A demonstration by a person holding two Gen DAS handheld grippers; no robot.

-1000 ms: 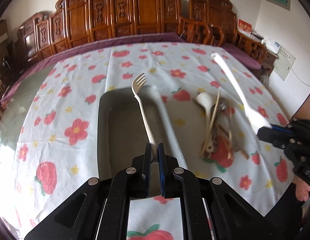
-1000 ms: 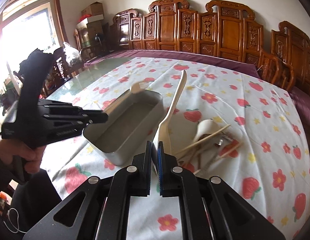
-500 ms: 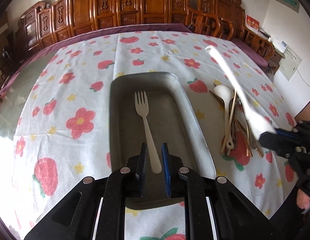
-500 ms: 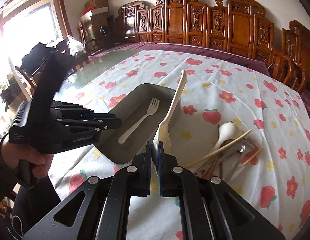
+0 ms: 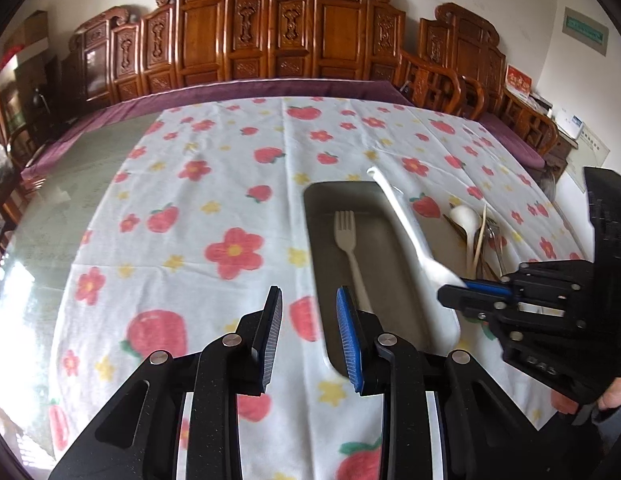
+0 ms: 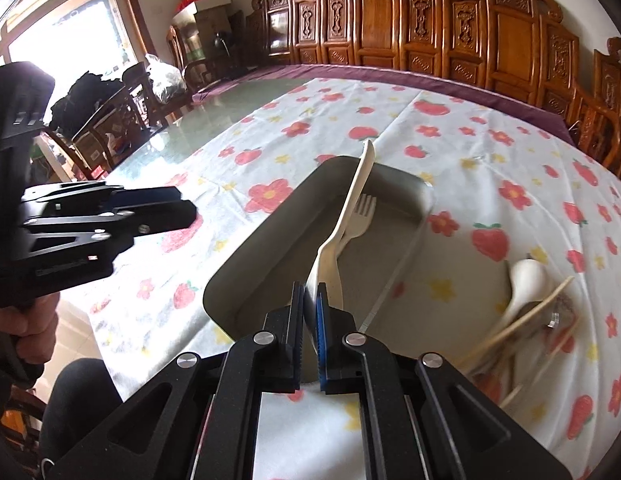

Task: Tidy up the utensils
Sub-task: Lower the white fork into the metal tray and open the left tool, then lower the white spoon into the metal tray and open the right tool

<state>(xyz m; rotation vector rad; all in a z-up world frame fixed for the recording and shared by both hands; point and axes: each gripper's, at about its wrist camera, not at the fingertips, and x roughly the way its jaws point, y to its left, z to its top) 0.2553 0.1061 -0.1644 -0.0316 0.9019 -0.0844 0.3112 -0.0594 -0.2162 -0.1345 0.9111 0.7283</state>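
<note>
Left wrist view: we see our left gripper (image 5: 308, 332) with fingers spread wide, the fork (image 5: 350, 252) lying in the tray (image 5: 394, 292); our right gripper (image 6: 309, 336) pinches a spoon (image 6: 342, 224) above it.

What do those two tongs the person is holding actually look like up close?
Both tongs are matte black, speckled frames of angular linked bars joined by round silver rivets. The left tongs have flat ribbed fingers, one padded black, one bright blue. The right tongs match, with embossed lettering on the side. A bare hand grips the left handle.
</note>
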